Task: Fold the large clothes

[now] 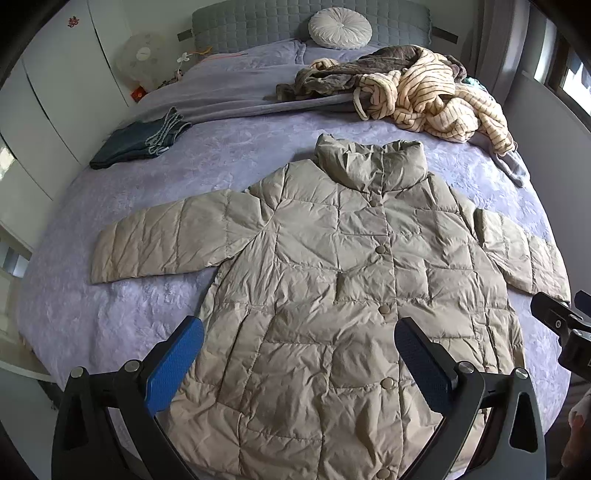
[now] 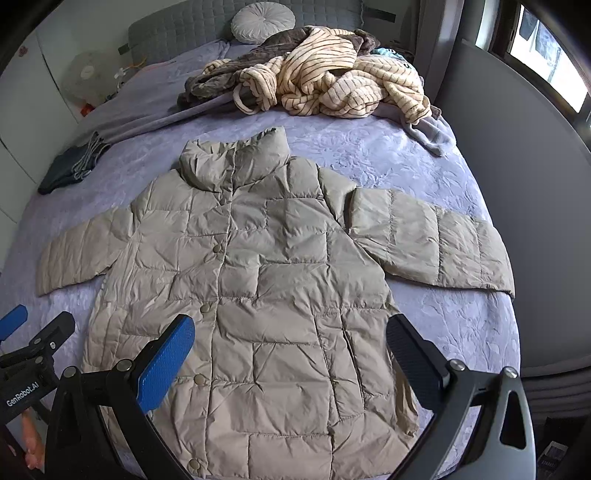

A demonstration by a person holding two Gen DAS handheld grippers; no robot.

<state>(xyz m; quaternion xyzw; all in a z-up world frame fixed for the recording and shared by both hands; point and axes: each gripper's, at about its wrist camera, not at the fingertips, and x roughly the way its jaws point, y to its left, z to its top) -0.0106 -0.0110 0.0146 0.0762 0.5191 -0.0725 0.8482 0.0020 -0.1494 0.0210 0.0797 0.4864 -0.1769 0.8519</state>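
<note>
- Left wrist view: the beige puffer jacket (image 1: 332, 295) has its hem cut off by the frame's lower edge; its right sleeve end sits behind the right hand-held gripper (image 1: 565, 325).
- The left hand-held gripper (image 1: 299, 365) hangs wide open, holding nothing, as does the right one.
- The jacket lies flat, buttoned, sleeves spread, at the foot edge of the lavender bed (image 2: 461, 325).
- Near the headboard: a striped robe (image 2: 332, 85), a round cushion (image 1: 340, 27); folded jeans (image 1: 136, 142) lie by the bed's left edge.

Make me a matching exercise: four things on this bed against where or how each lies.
Things:
1. puffer jacket
2. striped robe
3. jeans
4. round cushion

Place or state:
A. folded, near the bed's left edge
B. against the headboard
C. spread flat, buttoned, sleeves out
D. crumpled heap, far right

Pairs: 1-C, 2-D, 3-A, 4-B
</note>
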